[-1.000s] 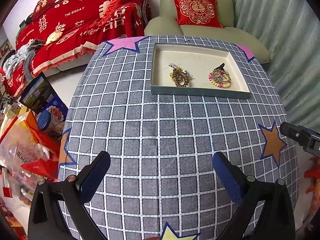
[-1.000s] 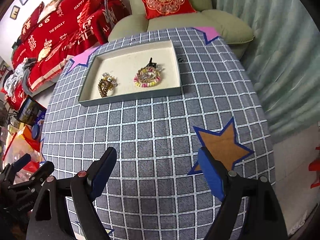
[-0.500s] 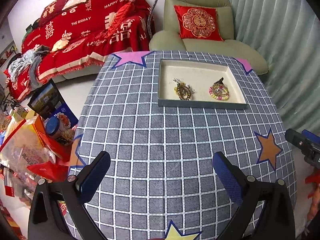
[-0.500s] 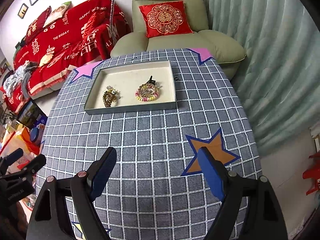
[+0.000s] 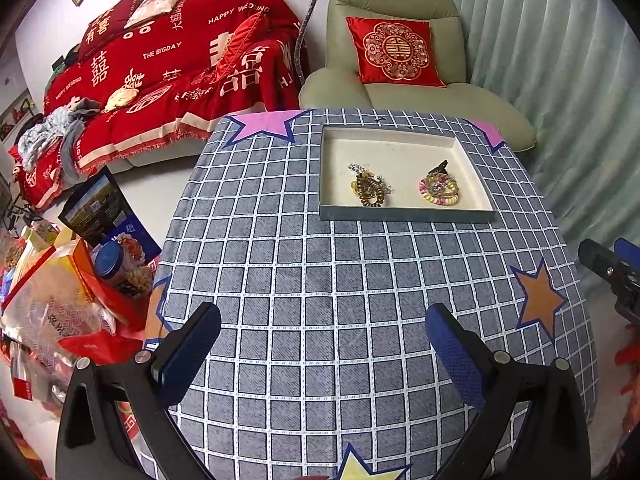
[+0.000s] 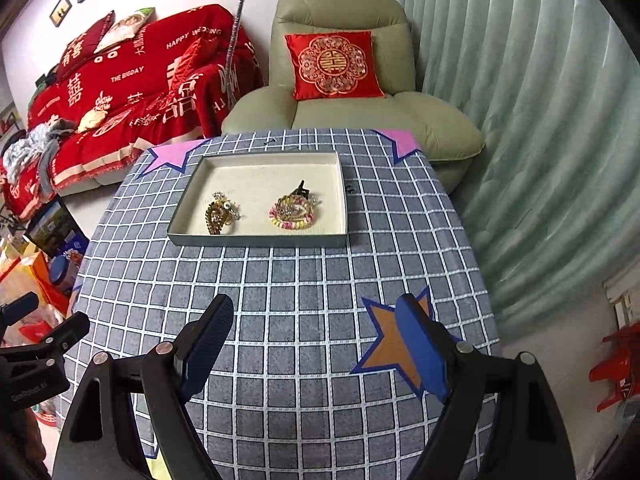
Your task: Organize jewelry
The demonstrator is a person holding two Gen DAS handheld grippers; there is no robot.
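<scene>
Nearest the lens, the left gripper hangs over the near edge of the surface with its jaws spread wide and nothing between them; its fingers are black struts faced with blue, finely dimpled pads. The right gripper is built the same and likewise stands with its jaws spread and empty, over the near right part of the surface beside an orange star outlined in dark blue. The surface wears a grey woven cloth crossed by a white grid, with pink stars at its far corners. Toward the far edge sits a shallow rectangular tray with grey outer walls and a cream, matte lining. Inside it, near its front wall, lie two pieces of jewelry, apart from each other: on the left a gold-brown coiled piece with small clear stones, and on the right a round bundle of pink and yellow beaded loops with a small black clip at its top. Beyond the far edge stand a pale green padded armchair bearing a glossy red embroidered cushion, and a sofa draped in red cloth.
</scene>
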